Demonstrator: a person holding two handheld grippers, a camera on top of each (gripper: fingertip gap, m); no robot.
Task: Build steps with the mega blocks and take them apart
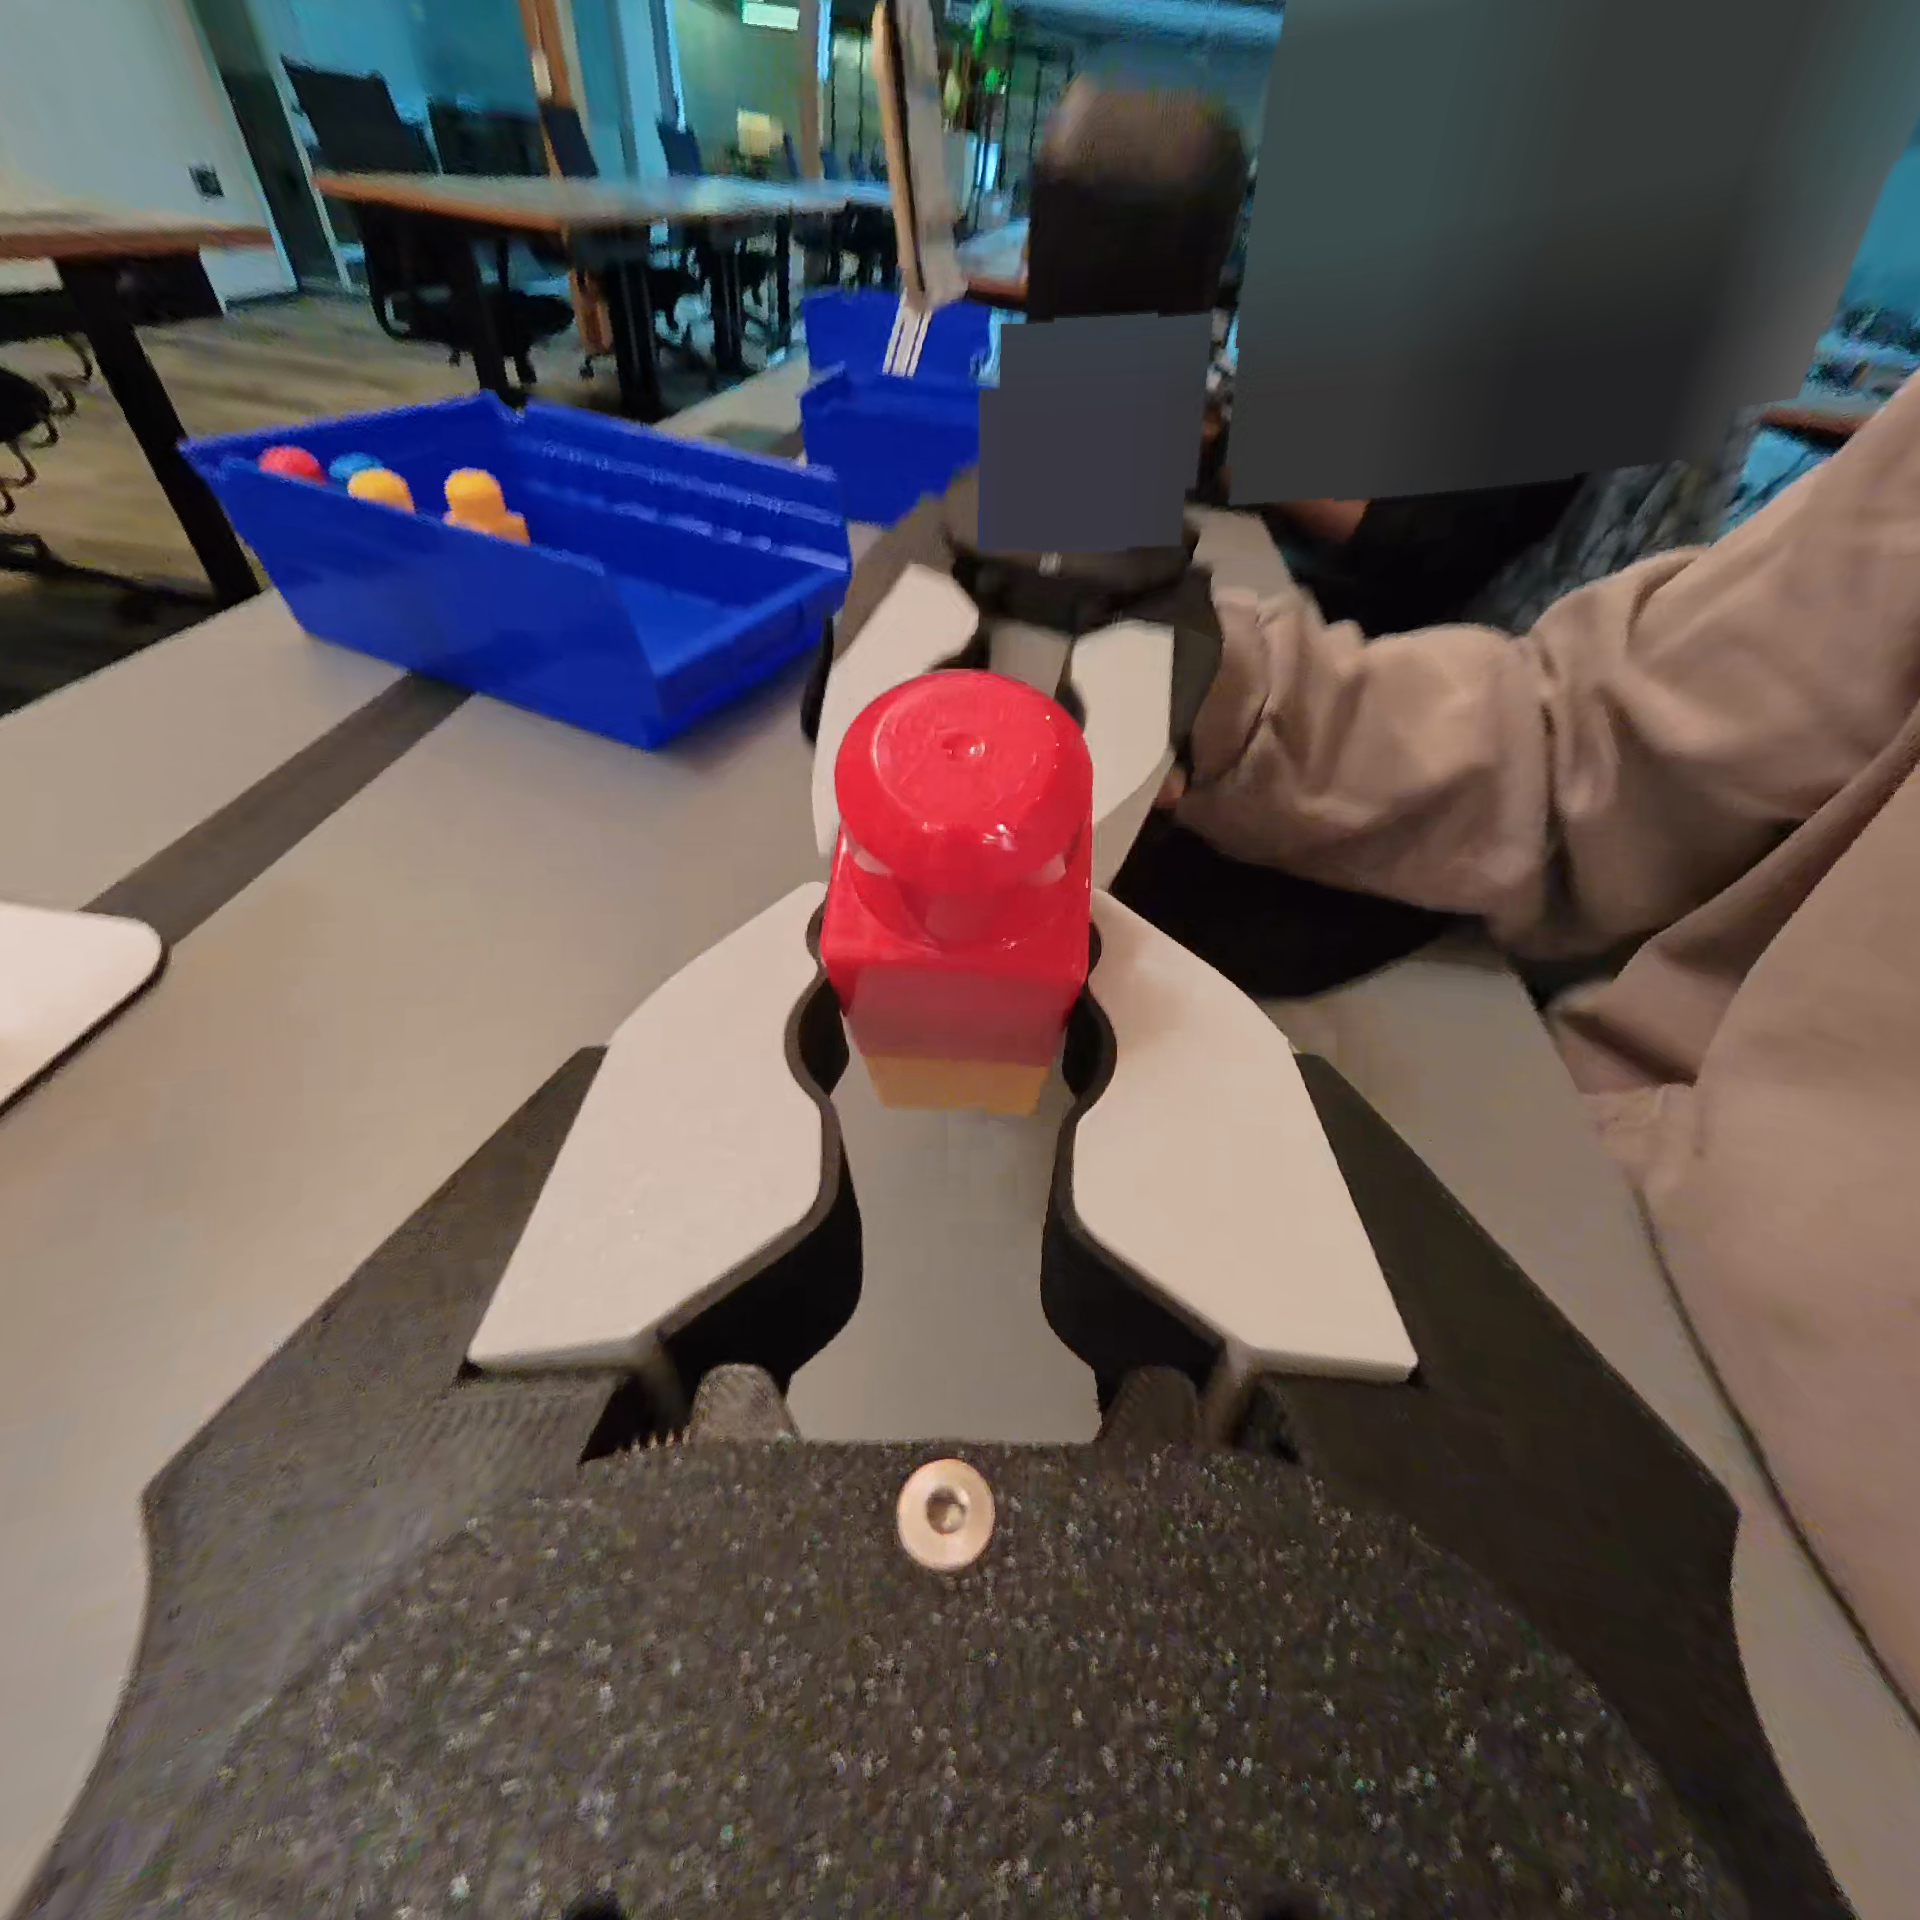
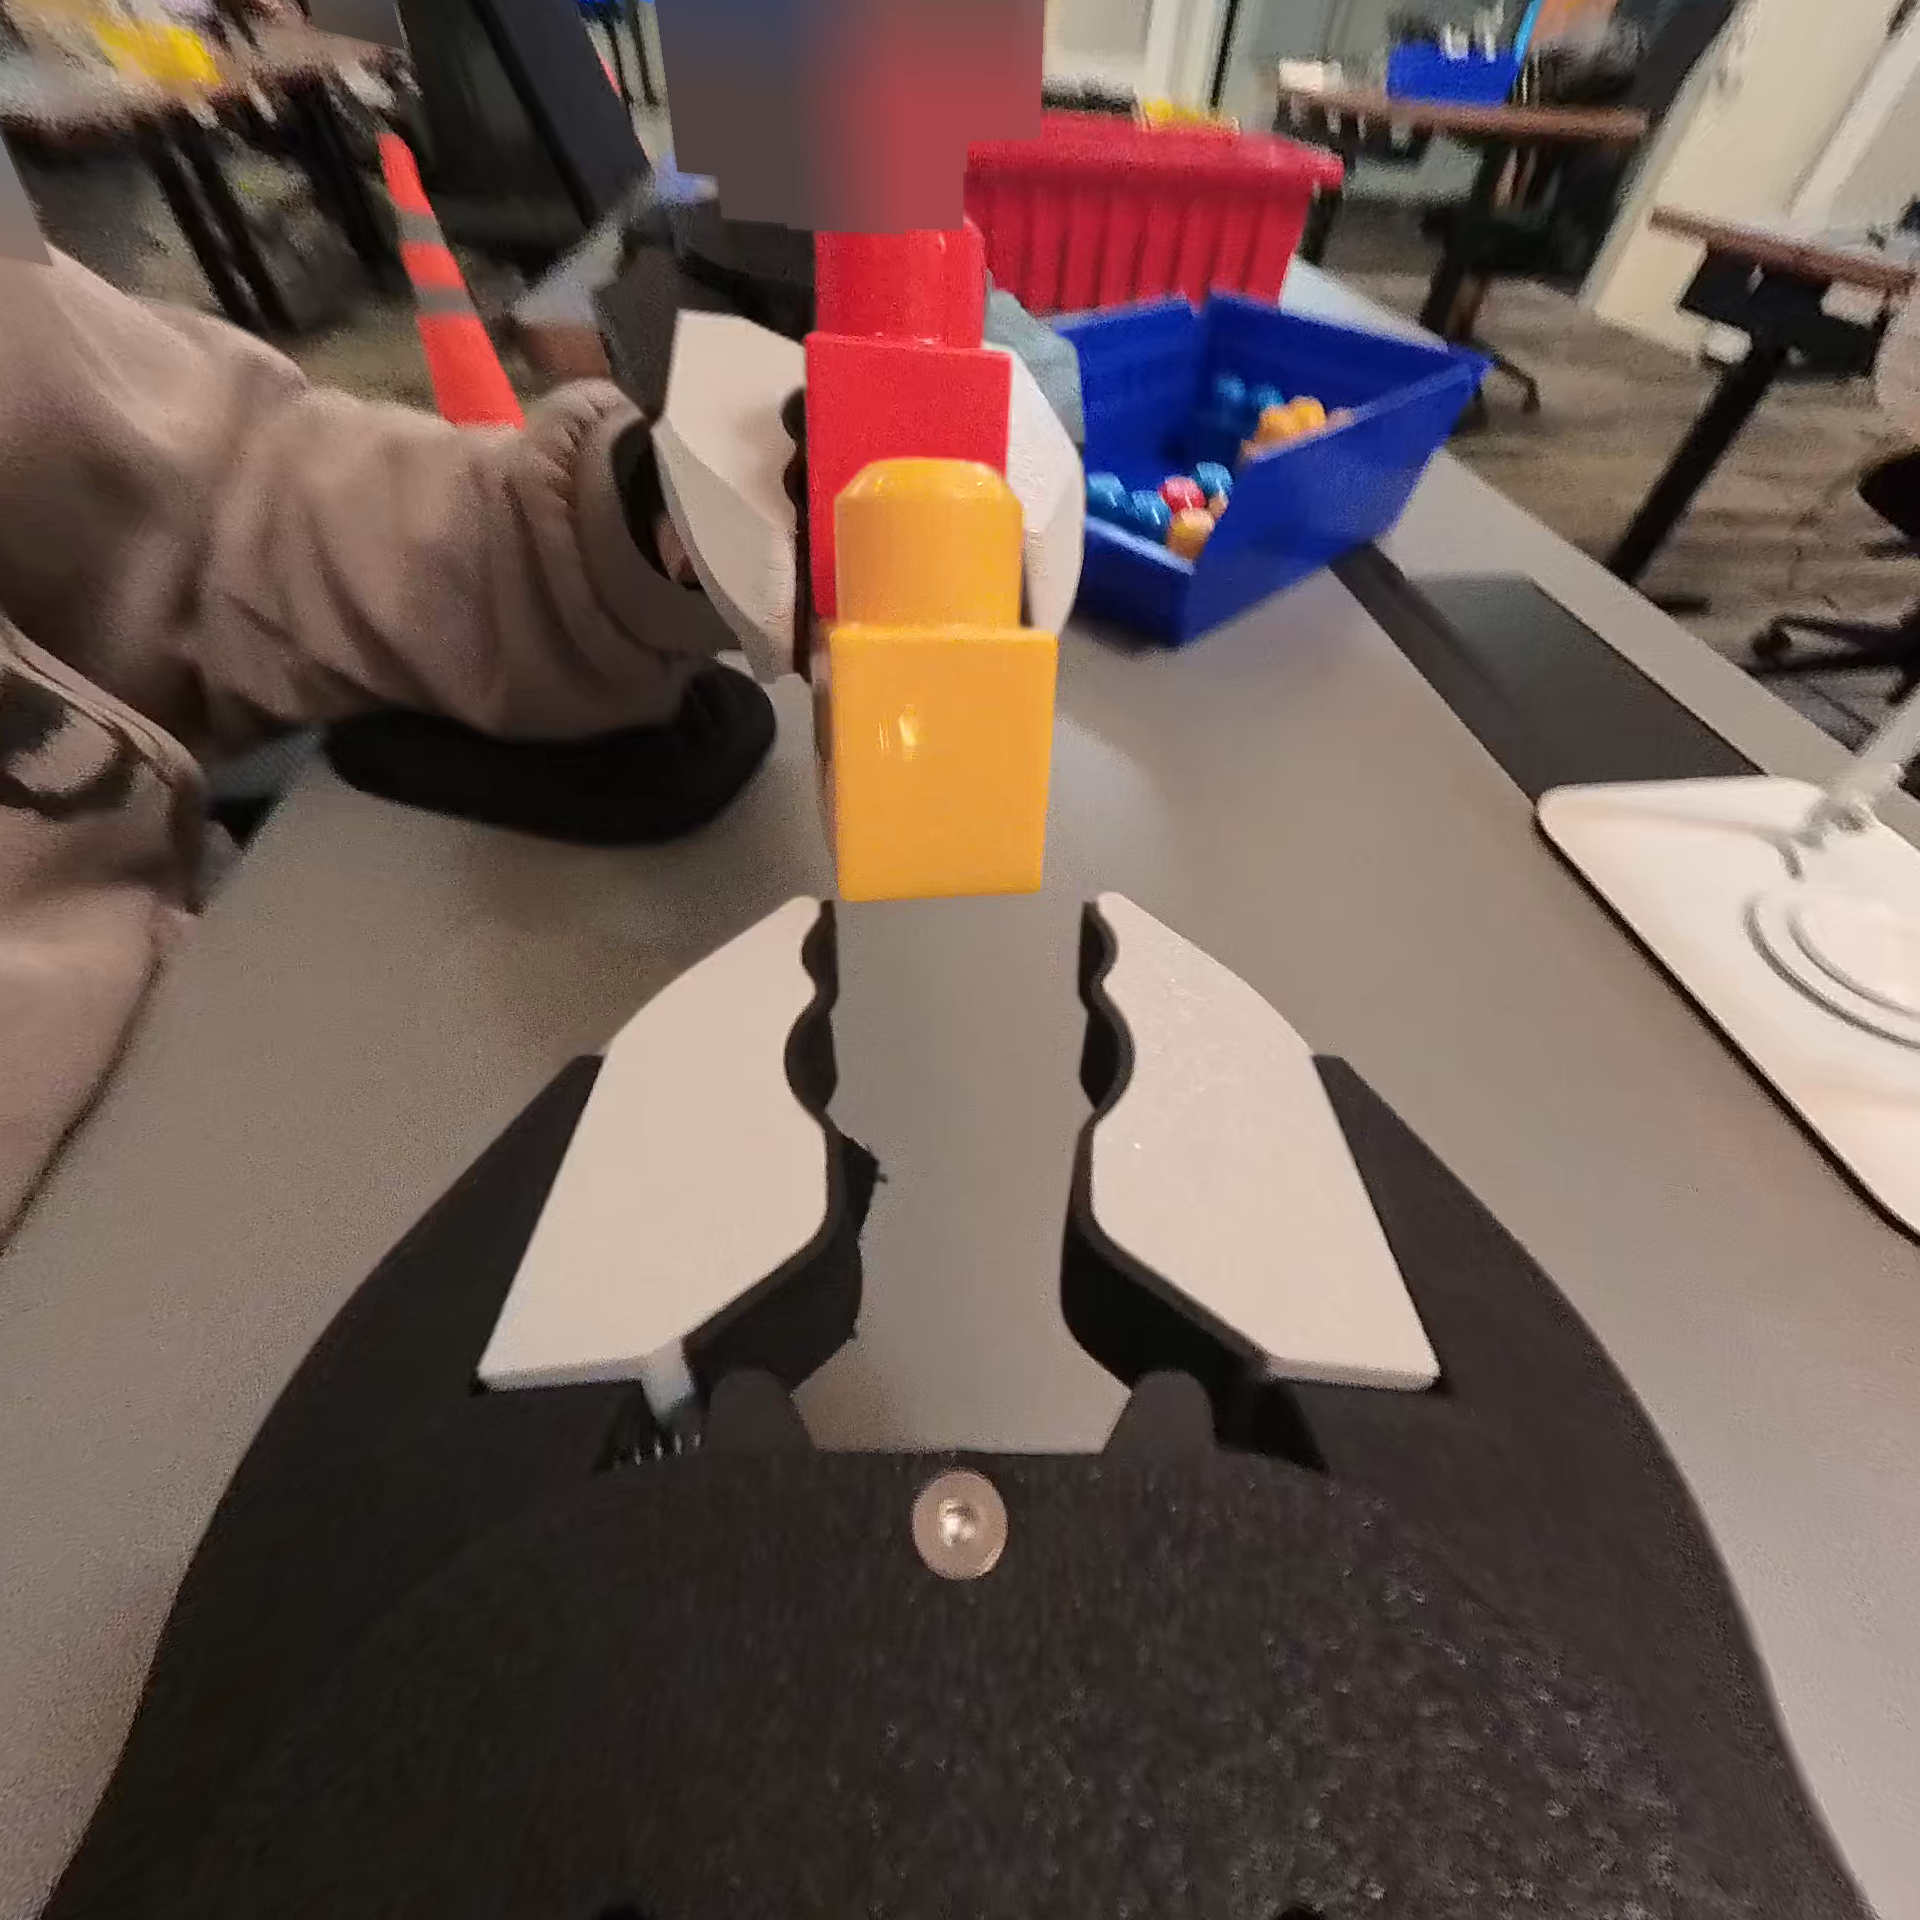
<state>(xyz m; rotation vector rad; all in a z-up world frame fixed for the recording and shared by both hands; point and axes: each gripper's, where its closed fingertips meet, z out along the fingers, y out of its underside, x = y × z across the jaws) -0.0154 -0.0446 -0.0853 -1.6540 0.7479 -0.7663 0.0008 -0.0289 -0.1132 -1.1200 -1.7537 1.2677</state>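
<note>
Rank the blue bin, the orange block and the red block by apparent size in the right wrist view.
1. orange block, though nearest the camera
2. blue bin, farther off, so its rank is unsure
3. red block, partly hidden

Beyond the far edge of the grey table [image 1: 312,1018], wood-topped desks [image 1: 582,197] on black legs and dark office chairs [image 1: 353,125] stand on a pale plank floor [image 1: 260,353], with an orange traffic cone [image 2: 447,301] nearby.

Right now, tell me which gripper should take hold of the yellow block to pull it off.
Right. The right gripper is open and empty just short of the yellow block. The left gripper is already shut on the red block.
</note>
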